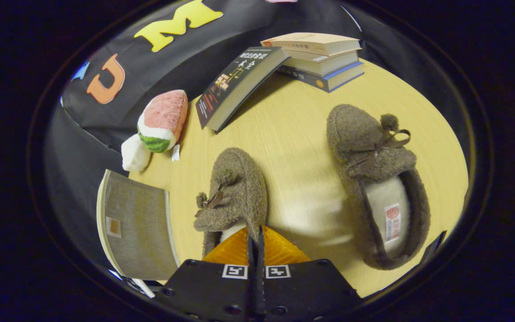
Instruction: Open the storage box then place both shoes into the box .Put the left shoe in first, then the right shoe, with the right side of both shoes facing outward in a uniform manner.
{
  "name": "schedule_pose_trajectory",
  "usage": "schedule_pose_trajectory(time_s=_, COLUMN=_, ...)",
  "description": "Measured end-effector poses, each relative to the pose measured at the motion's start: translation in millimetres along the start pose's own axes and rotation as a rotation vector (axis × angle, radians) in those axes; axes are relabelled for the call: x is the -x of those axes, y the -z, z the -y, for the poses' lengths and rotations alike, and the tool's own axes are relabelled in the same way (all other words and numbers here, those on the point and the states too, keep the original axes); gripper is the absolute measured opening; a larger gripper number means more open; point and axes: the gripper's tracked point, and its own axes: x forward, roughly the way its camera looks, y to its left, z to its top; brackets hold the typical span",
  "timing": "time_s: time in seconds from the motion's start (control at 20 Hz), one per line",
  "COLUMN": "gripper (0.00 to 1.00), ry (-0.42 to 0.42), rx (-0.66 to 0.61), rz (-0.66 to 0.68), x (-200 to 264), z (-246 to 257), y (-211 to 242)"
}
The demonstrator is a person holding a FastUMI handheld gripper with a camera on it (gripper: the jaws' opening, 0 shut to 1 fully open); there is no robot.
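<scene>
Gripper view looks down on a pale wooden table point(293, 147) with two brown fleece slippers lying on it. The gripper point(256, 237) has its fingers pressed together with no gap between them, clamped on the collar of the near slipper point(235, 192), whose wall runs right between the tips at the opening. That slipper lies toe away from the fingers, a bow and pompoms on its upper. The other slipper point(376, 183) lies well apart to the right, also toe away, its pale lining and a small label showing in the opening, a bow and pompom on top. Left of the held slipper, at the table's edge, sits the grey fabric box point(134, 226); whether its lid is open or closed cannot be told. Beyond it rests a watermelon-slice plush point(161, 120). Farther back a dark book point(235, 85) leans against a stack of three books point(320, 60) by the black cloth wall.
</scene>
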Motion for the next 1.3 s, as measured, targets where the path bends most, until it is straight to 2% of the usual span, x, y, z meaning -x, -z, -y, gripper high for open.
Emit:
schedule_pose_trajectory(time_s=0.35, gripper=0.0, ry=-0.092, rx=-0.081, rz=0.068, x=59, z=-56, y=-10)
schedule_pose_trajectory(time_s=0.65, gripper=0.0, ry=-0.192, rx=-0.08, rz=0.186, x=117, z=-146, y=-33)
schedule_pose_trajectory(time_s=0.8, gripper=0.0, ry=-0.238, rx=-0.06, rz=0.229, x=132, z=-200, y=-29)
schedule_pose_trajectory(time_s=1.05, gripper=0.0, ry=-0.287, rx=-0.001, rz=0.223, x=117, z=-281, y=4)
schedule_pose_trajectory(time_s=1.3, gripper=0.0, ry=-0.269, rx=0.047, rz=0.165, x=69, z=-321, y=49)
